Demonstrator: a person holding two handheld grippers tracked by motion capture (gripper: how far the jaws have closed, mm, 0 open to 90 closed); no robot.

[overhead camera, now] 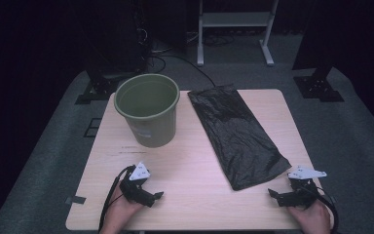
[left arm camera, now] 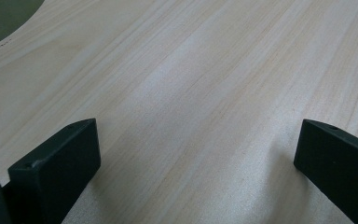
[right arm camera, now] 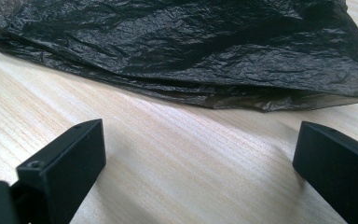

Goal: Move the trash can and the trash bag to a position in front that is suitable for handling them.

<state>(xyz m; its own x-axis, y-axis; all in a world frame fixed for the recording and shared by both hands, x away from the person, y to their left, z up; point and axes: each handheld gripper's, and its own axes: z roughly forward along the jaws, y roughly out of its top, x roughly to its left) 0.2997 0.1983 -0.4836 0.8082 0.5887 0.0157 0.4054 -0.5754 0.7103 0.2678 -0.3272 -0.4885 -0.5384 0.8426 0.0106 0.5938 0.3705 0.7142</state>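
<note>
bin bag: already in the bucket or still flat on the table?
Out, flat. The black bag lies spread on the table beside the upright green bucket, whose inside looks bare. Right gripper faces its near edge, jaws open.

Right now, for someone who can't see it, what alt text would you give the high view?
A wooden table holds an empty green bucket beside a flat black plastic bag. At the near edge, a person's hands rest the left gripper and right gripper, both open, holding nothing.

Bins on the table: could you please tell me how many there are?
1. A green bin stands upright at the table's far left, beside a flat black bag; its edge also shows in the left gripper view. Nothing seems to hide another.
</note>
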